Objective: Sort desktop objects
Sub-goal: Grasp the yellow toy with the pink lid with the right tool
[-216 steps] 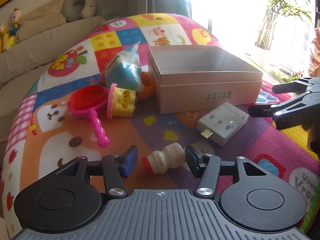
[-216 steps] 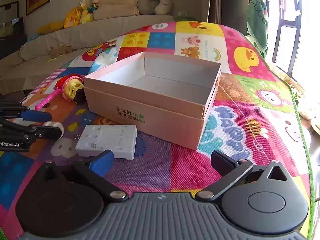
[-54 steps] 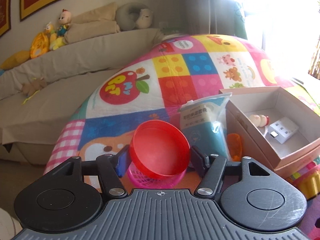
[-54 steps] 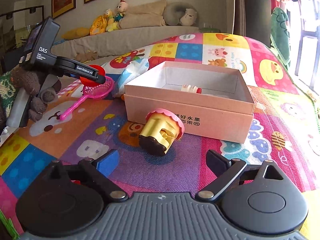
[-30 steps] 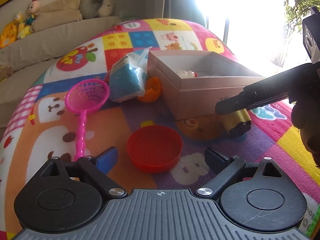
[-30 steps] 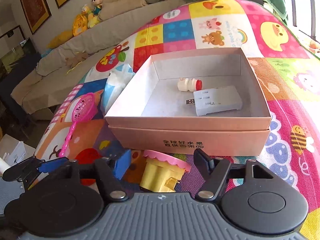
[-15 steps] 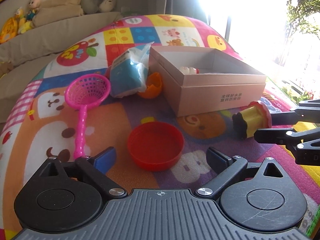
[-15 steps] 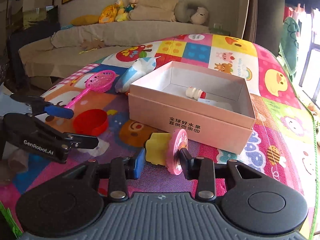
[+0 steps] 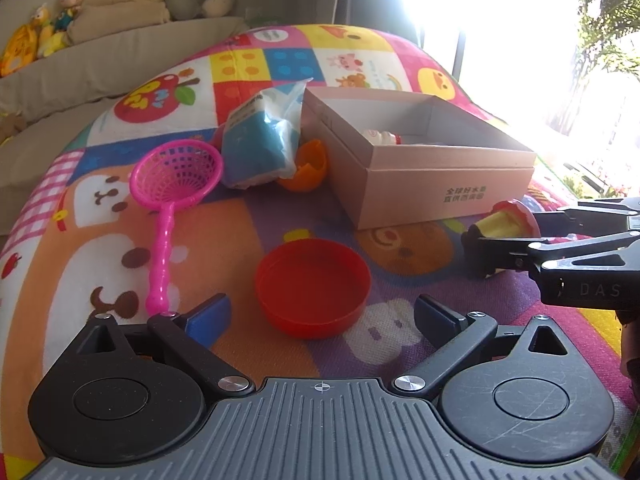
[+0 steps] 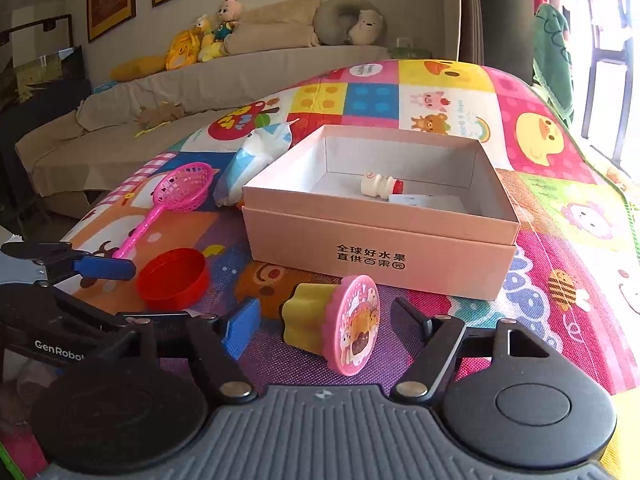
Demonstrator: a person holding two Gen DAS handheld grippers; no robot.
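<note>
Yellow toy cup (image 10: 320,322) between opening right tool (image 10: 324,326) pads, ungripped; re-clench squarely on body. Left tool (image 9: 322,316) released.

Play mat (image 9: 400,332): woven-textured surface, matt, printed in bright colours. Box (image 10: 380,248): smooth matt cardboard, pale pink, black print on one wall. Bowl (image 9: 312,284): smooth red plastic, slight sheen. Strainer (image 9: 176,176): glossy pink plastic, mesh basket. Stamp toy (image 10: 332,324): yellow plastic body, pink cap with a printed face. Bag (image 9: 260,144): clear crinkled plastic film. Sofa cover (image 10: 160,92): matt beige cloth.
</note>
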